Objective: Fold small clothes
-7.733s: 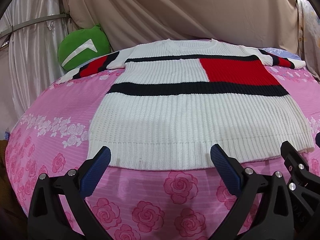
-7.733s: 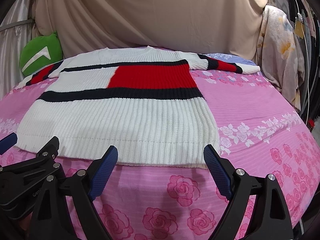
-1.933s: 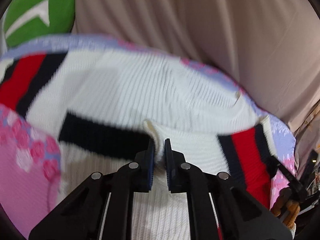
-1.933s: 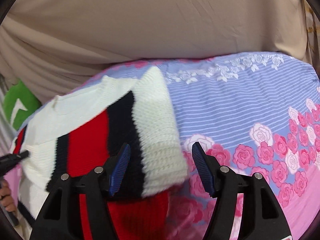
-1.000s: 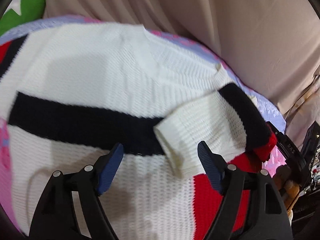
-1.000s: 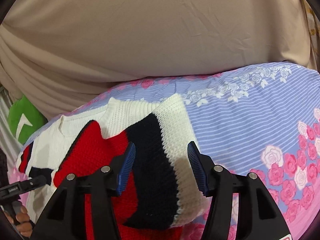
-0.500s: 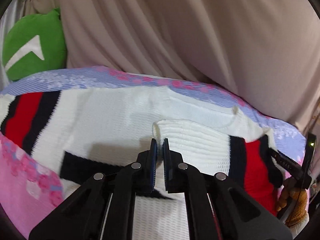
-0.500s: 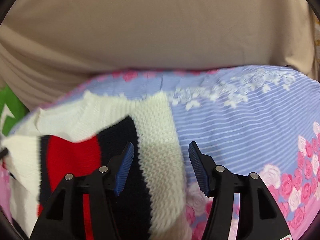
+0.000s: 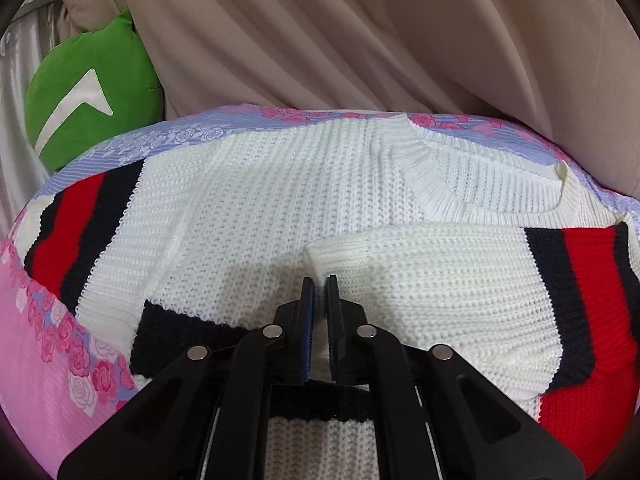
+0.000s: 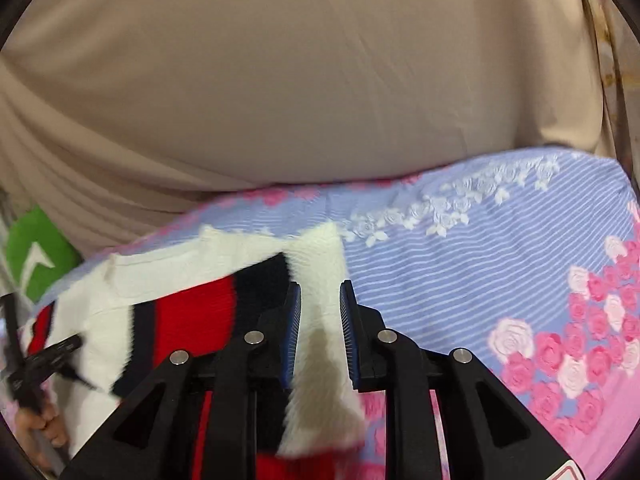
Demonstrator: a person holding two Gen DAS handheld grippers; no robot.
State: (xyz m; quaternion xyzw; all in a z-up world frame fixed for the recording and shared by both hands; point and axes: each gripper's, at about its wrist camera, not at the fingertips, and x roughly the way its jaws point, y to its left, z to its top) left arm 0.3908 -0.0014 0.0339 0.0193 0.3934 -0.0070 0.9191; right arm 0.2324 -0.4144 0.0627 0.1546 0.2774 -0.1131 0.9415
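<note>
Two grippers work one knitted sweater (image 9: 280,216) lying flat on the rose-print bedsheet (image 9: 44,344). The left gripper (image 9: 319,292) is pinched shut on the folded sleeve's cuff (image 9: 340,254). The right gripper (image 10: 319,300), jaws just closing, straddles the white shoulder edge (image 10: 324,320); motion blur hides whether the pads press. The thick, soft knit should drape heavily, so ribbed edges suit grasping best.

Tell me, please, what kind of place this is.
Probably a bedroom: a knitted sweater lies on a bed with a rose-print bedsheet, a green cushion sits at the back, and a beige curtain hangs behind.
</note>
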